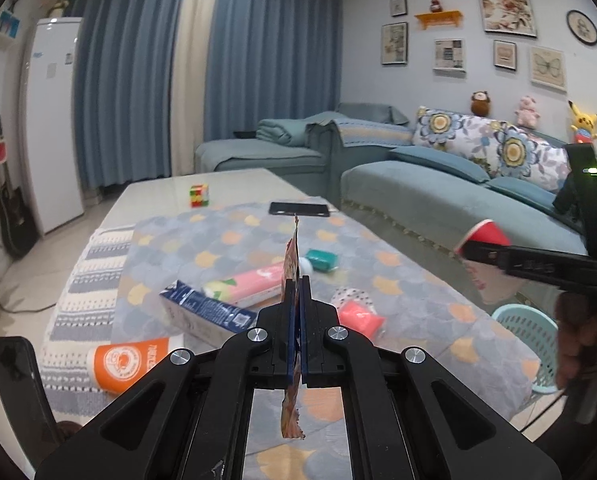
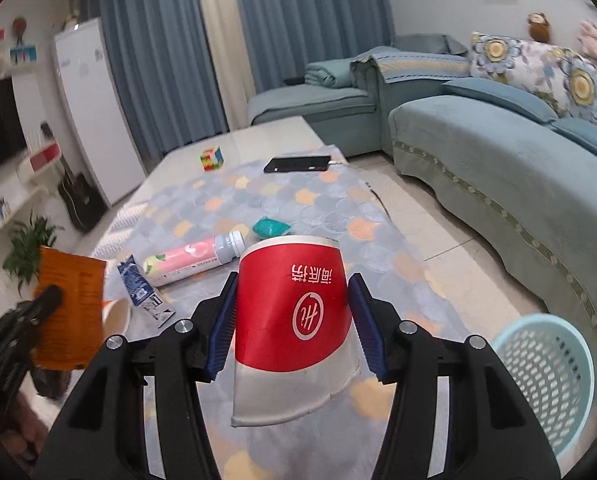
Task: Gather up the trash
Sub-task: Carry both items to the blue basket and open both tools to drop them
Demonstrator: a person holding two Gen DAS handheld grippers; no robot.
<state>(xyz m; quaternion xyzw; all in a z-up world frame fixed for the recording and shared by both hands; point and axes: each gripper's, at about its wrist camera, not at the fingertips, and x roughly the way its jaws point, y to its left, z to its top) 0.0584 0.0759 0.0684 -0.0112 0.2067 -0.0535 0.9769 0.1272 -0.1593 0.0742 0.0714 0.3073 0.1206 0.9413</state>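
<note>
A puzzle cube [image 2: 212, 159] and black phone [image 2: 297, 164] lie near the sofa [image 2: 498, 168].

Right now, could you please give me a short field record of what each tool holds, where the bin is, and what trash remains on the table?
left tool: shut on orange wrapper
right tool: shut on red paper cup, upside down
bin: light blue basket, on floor beside table
remaining on table: pink bottle, blue carton, orange cup, teal packet, pink packet
also on table: puzzle cube, phone
</note>
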